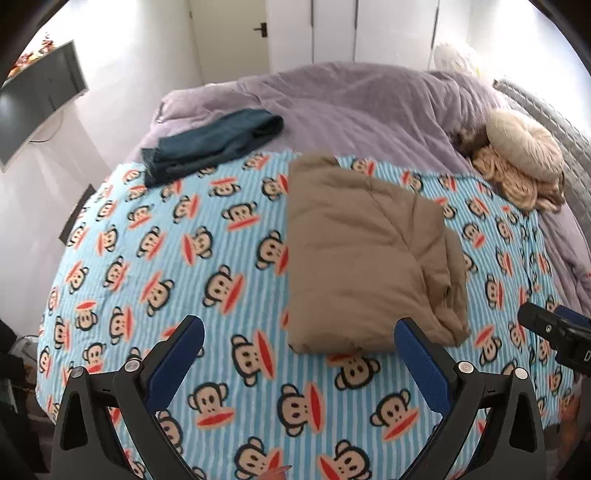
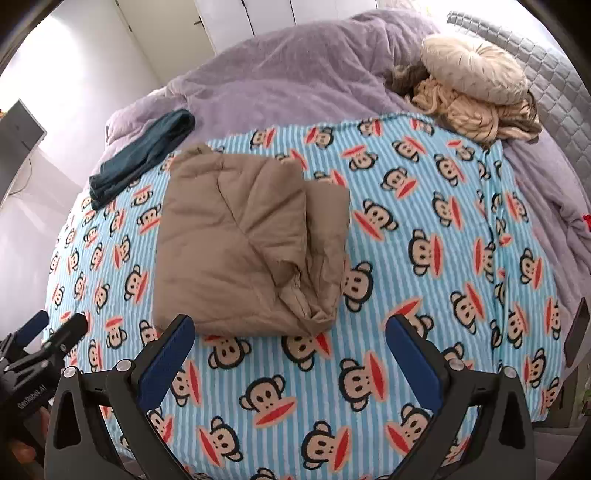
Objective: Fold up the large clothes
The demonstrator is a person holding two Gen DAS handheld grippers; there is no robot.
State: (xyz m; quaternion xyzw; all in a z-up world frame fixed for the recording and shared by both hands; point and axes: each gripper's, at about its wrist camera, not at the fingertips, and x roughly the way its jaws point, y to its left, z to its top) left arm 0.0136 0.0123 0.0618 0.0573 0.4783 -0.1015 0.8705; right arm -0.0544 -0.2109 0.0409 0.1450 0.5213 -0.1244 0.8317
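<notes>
A folded tan padded garment (image 1: 364,254) (image 2: 247,240) lies as a thick bundle on the blue striped monkey-print blanket (image 1: 207,280) (image 2: 424,266). My left gripper (image 1: 300,334) hovers above the blanket near the bundle's near edge, open, with nothing between its blue pads. My right gripper (image 2: 290,332) hangs over the bundle's near edge, also open and empty. The right gripper's tip (image 1: 554,328) shows at the right edge of the left wrist view. The left gripper (image 2: 48,332) shows at the lower left of the right wrist view.
A folded dark teal garment (image 1: 214,142) (image 2: 142,155) lies at the blanket's far left. A purple duvet (image 1: 351,107) (image 2: 288,81) covers the far bed. A round cream cushion (image 1: 522,146) (image 2: 474,68) sits on beige cloth (image 2: 476,116) far right. White walls and doors (image 1: 229,33) stand behind.
</notes>
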